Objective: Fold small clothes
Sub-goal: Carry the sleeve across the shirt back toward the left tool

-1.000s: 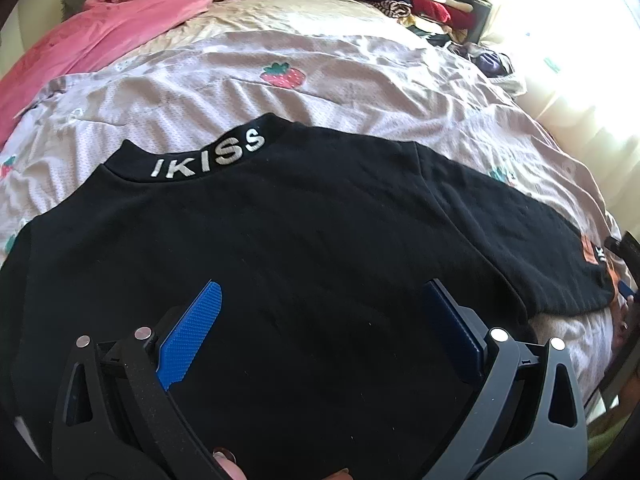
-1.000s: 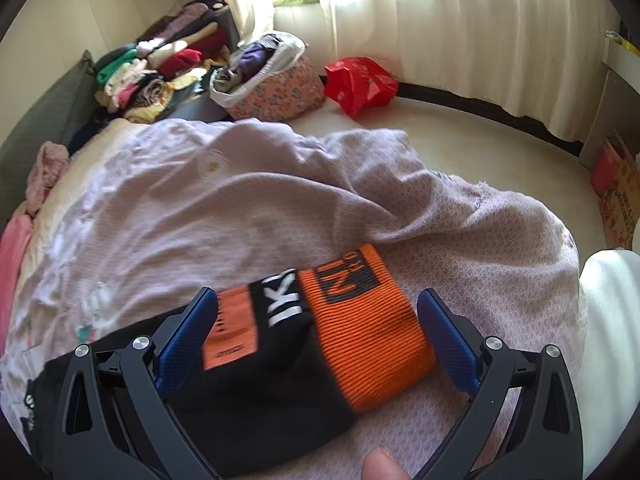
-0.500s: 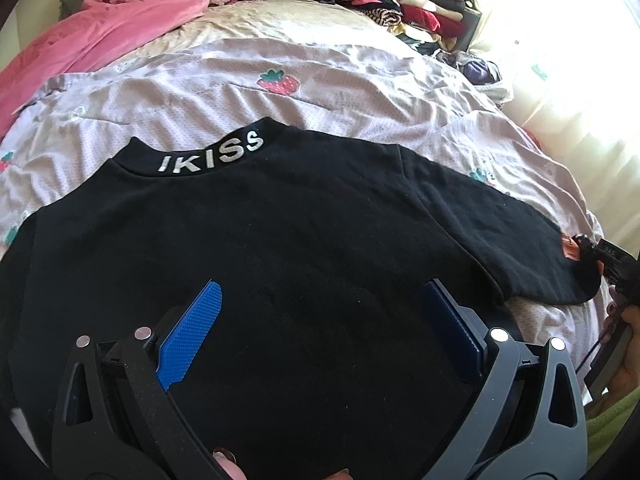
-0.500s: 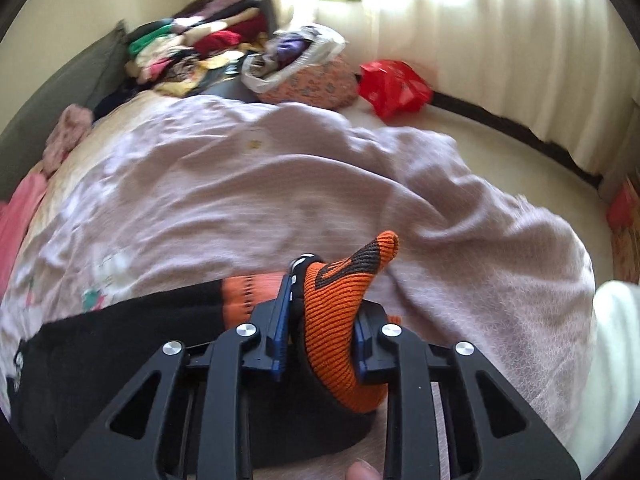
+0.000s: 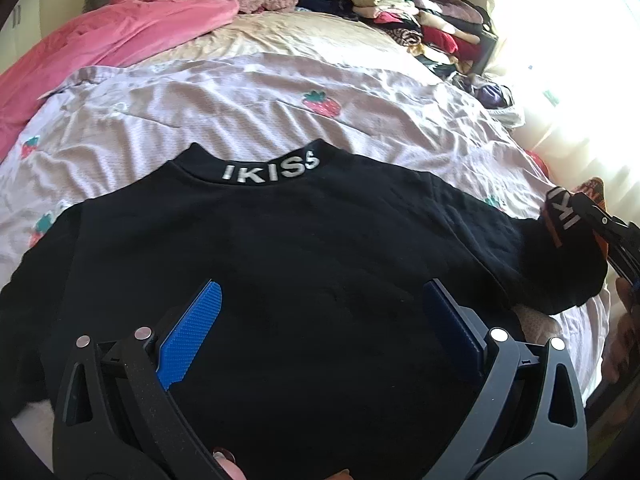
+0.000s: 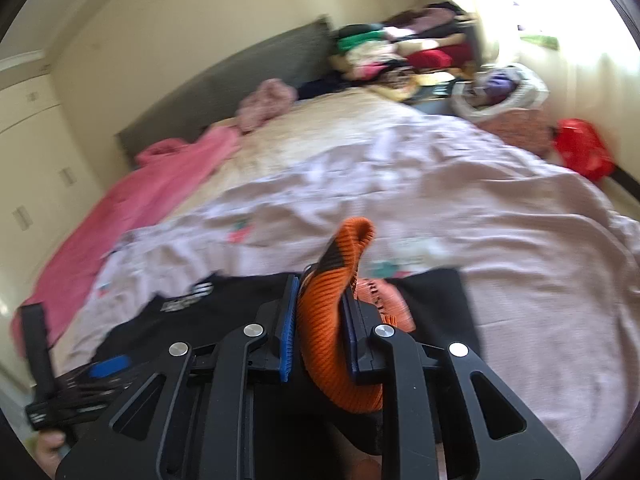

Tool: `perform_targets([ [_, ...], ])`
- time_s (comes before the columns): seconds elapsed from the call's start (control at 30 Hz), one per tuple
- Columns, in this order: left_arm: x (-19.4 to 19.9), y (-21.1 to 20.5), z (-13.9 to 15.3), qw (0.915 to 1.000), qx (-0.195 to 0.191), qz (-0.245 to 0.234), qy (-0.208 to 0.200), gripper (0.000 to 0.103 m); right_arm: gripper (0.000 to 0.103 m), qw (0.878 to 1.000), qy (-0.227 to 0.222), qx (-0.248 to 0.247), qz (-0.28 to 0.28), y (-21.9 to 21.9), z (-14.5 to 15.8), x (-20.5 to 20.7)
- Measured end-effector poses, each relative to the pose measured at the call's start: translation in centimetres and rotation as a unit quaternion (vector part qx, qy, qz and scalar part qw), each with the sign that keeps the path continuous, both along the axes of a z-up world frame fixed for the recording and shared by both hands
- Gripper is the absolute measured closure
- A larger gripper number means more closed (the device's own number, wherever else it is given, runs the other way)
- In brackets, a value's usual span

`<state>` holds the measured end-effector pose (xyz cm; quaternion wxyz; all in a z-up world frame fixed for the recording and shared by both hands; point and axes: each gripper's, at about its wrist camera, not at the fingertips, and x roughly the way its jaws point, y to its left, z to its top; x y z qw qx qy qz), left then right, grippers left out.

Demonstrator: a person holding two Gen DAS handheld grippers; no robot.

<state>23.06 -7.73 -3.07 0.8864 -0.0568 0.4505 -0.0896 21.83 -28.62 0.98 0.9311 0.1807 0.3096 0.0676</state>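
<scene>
A black sweater (image 5: 320, 260) with white "IKISS" lettering on its collar (image 5: 272, 170) lies flat on the bed. My left gripper (image 5: 320, 286) hovers open over its lower body, nothing between the blue pads. At the right edge of the left wrist view the sleeve end (image 5: 560, 216) is lifted off the bed by my right gripper (image 5: 600, 220). In the right wrist view my right gripper (image 6: 322, 286) is closing its jaws on the orange ribbed cuff (image 6: 340, 320), which bunches up between the pads. The left gripper (image 6: 80, 380) shows at the lower left there.
The sweater rests on a pale quilt with strawberry prints (image 5: 280, 108). A pink blanket (image 5: 100, 52) lies at the far left, a pile of folded clothes (image 5: 420, 20) at the far right by the grey headboard. A clothes bag (image 6: 500, 92) and red bag (image 6: 580, 148) stand beside the bed.
The right gripper went from wide open around the orange cuff to closed on it, then lifted it and swung round toward the sweater's body. The left gripper drifted slightly, still open.
</scene>
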Motion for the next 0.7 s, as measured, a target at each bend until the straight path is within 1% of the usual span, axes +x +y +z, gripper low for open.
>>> perform_targets([
  [0.1, 0.0, 0.8, 0.0, 1.0, -0.006, 0.007, 0.002, 0.009, 0.085, 0.999, 0.004, 0.0, 0.034, 2.5, 0.0, 0.2],
  [0.2, 0.0, 1.7, -0.1, 0.9998, -0.009, 0.016, 0.005, 0.009, 0.085, 0.998, 0.01, -0.011, 0.058, 5.0, -0.2, 0.4],
  [0.27, 0.1, 2.2, -0.4, 0.9996, -0.015, 0.021, 0.013, 0.009, 0.085, 0.997, 0.007, -0.012, 0.07, 6.0, -0.2, 0.4],
  [0.4, 0.0, 3.2, -0.5, 0.9993, -0.02, 0.029, 0.015, 0.009, 0.086, 0.995, -0.002, -0.014, 0.098, 8.5, -0.1, 0.6],
  [0.47, -0.1, 3.5, -0.6, 0.9989, -0.028, 0.031, 0.02, 0.009, 0.085, 0.994, 0.0, -0.012, 0.106, 9.0, -0.2, 0.7],
  [0.53, -0.2, 3.5, -0.8, 0.9987, -0.035, 0.026, 0.026, 0.009, 0.085, 0.994, 0.0, -0.016, 0.104, 9.1, -0.2, 0.6],
  [0.6, -0.3, 3.0, -1.0, 0.9983, -0.045, 0.014, 0.034, 0.009, 0.085, 0.996, 0.002, -0.02, 0.09, 8.5, -0.2, 0.7],
  [0.67, -0.5, 2.1, -1.4, 0.996, -0.076, -0.006, 0.047, 0.009, 0.081, 0.997, 0.008, -0.038, 0.062, 7.3, -0.3, 0.8],
  [0.7, -0.6, 1.7, -1.5, 0.9949, -0.086, -0.015, 0.05, 0.009, 0.077, 0.997, 0.011, -0.049, 0.05, 6.9, -0.4, 0.9],
])
